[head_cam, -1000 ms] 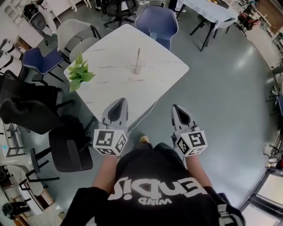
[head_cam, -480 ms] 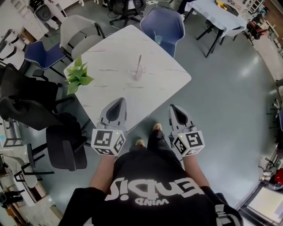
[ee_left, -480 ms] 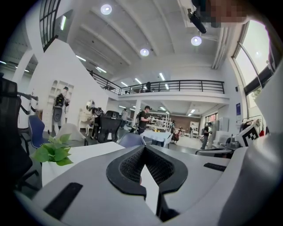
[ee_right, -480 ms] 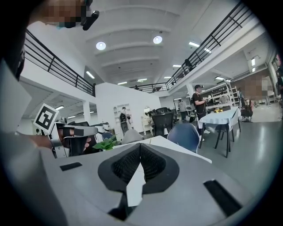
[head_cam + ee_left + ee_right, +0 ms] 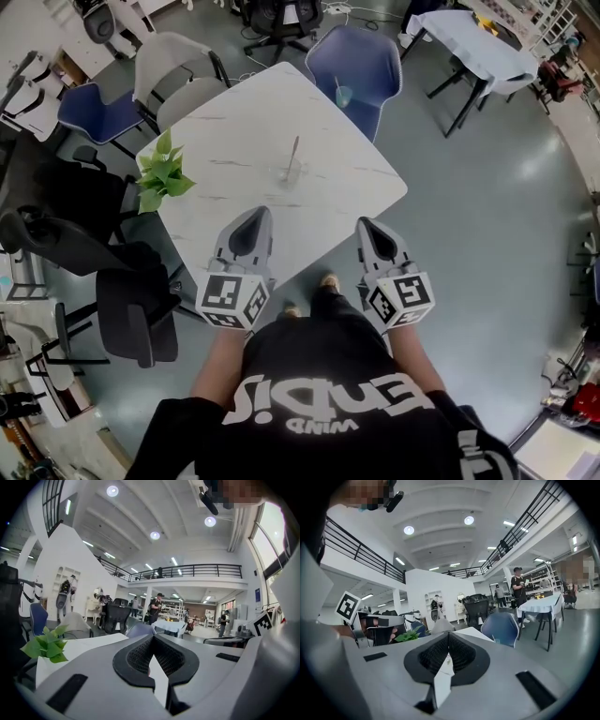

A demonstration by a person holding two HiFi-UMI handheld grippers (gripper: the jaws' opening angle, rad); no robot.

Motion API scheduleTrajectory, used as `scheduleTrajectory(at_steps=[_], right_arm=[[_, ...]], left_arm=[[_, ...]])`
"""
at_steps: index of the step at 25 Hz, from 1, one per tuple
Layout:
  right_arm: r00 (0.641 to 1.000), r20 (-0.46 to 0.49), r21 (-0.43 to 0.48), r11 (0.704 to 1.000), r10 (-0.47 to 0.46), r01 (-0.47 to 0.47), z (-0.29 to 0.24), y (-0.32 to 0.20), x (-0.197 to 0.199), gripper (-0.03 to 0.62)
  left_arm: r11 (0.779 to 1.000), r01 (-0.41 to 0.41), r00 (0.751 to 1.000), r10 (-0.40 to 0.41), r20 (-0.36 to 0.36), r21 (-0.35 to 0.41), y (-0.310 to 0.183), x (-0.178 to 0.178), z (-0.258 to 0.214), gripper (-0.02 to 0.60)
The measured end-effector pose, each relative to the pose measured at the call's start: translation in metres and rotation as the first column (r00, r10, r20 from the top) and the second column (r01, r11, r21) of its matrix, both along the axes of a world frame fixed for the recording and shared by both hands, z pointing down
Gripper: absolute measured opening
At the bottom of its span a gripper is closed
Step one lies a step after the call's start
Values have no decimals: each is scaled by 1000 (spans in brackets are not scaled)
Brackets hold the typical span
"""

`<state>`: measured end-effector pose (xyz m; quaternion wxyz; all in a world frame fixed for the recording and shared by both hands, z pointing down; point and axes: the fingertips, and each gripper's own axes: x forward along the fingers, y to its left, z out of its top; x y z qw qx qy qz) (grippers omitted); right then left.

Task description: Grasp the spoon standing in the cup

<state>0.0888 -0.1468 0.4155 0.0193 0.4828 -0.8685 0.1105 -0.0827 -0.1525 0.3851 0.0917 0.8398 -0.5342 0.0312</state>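
Change: cup [image 5: 289, 175] and spoon [image 5: 293, 155] sat lower in the head view than a second before, nearer both tools; the left hand-held gripper [image 5: 251, 219] and right hand-held gripper [image 5: 368, 228] kept their places in that view.
Left hand-held gripper: jaws pressed together, nothing between them, as its own view [image 5: 152, 638] showed; held out in front of the person, its tip overlapping the near edge of the counter [image 5: 234, 122] in the head view.
Right hand-held gripper: jaws pressed together and empty in its own view [image 5: 448, 635]; held level with the left one, its tip beside the counter's near corner, grey floor [image 5: 469, 216] under it.
Spoon: stood tilted in the cup, handle up and leaning away from the person; well apart from both tools.
Cup: clear, near the middle of the counter.
Counter: white, marbled.
Plant [image 5: 159, 176]: green leaves at the counter's left edge; also seen from the left tool [image 5: 48, 645].
Blue chair [image 5: 361, 52]: at the counter's far side.
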Motion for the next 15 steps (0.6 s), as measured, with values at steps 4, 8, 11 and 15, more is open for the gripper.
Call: scheduleTrajectory(at_steps=[4,8,11,15], right_arm=[[1000,-5,-2,1000,-29,29,-1,-23,6,12],[998,-11,1,998,-62,62,-3,-46,14,12],[996,-13,-2,996,-86,86,-4,-61,20,12],[993,-11,-13,993,-119,119,-2,-77,25,12]], left_arm=[[1000,22,1000,-22,12,4,-22,7,-3,11],[999,50,998,-50,25,11,-40,11,-2,11],[997,74,997,-75,33,18,-51,15,-4,11],[994,105,994,-105,36,16,-61,23,-6,11]])
